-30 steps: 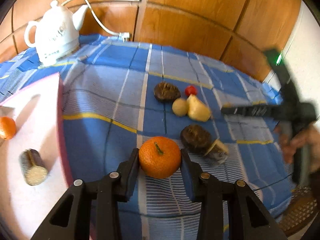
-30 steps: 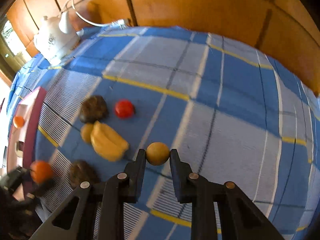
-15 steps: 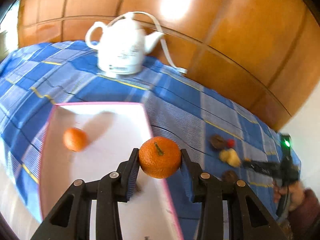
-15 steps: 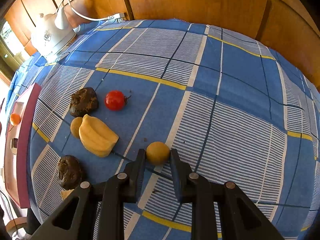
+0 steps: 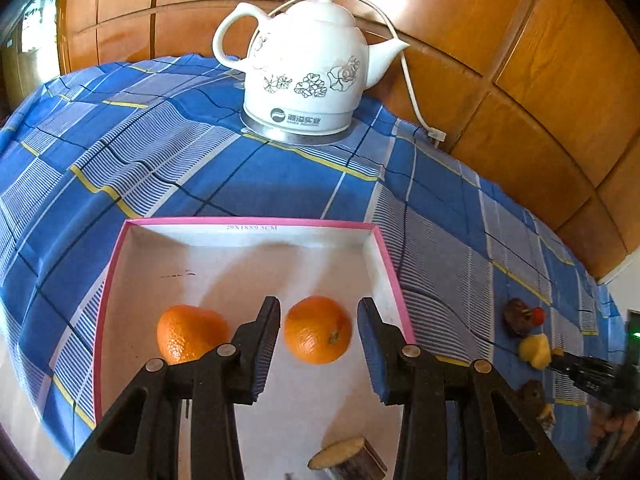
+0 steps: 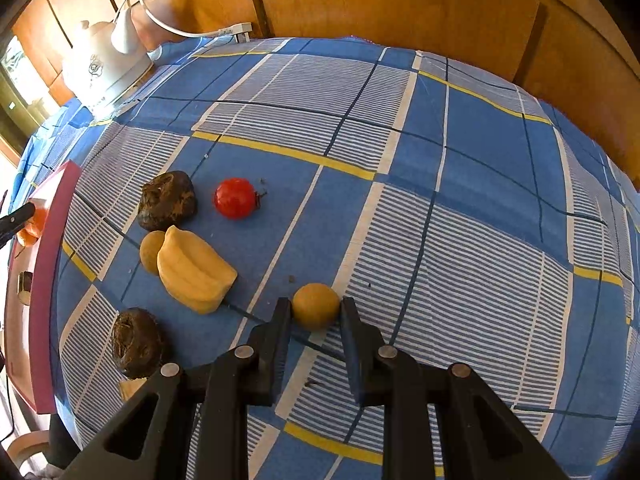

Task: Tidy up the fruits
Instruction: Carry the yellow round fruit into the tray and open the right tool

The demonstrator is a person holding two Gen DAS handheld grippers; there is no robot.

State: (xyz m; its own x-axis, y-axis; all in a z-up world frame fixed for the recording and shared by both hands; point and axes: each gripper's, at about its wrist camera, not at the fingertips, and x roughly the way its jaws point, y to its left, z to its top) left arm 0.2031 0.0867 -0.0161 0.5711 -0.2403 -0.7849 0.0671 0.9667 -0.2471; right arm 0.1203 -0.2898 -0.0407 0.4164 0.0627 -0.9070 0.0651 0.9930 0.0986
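A white box with a pink rim [image 5: 256,222] lies under my left gripper [image 5: 319,302]. One orange [image 5: 318,330] rests inside the box between the left fingers, with a thin gap at each pad, so the gripper is open. Another orange [image 5: 190,332] lies just left of it. Out on the blue checked cloth, my right gripper [image 6: 316,301] is shut on a small yellow round fruit [image 6: 316,306]. To its left lie a yellow banana bunch [image 6: 194,270], a red fruit [image 6: 235,199], two dark brown fruits [image 6: 167,200] [image 6: 136,342] and another small yellow ball [image 6: 150,252].
A white electric kettle [image 5: 308,76] with its cord stands on the cloth behind the box, against the wooden wall panels. A short cut brown piece [image 5: 344,460] lies at the box's near end. The box's pink side [image 6: 48,280] borders the fruits' left.
My left gripper carried the orange from above the cloth to over the box. The orange has turned, sits lower and is loose between the fingers. The right gripper kept still on the yellow fruit.
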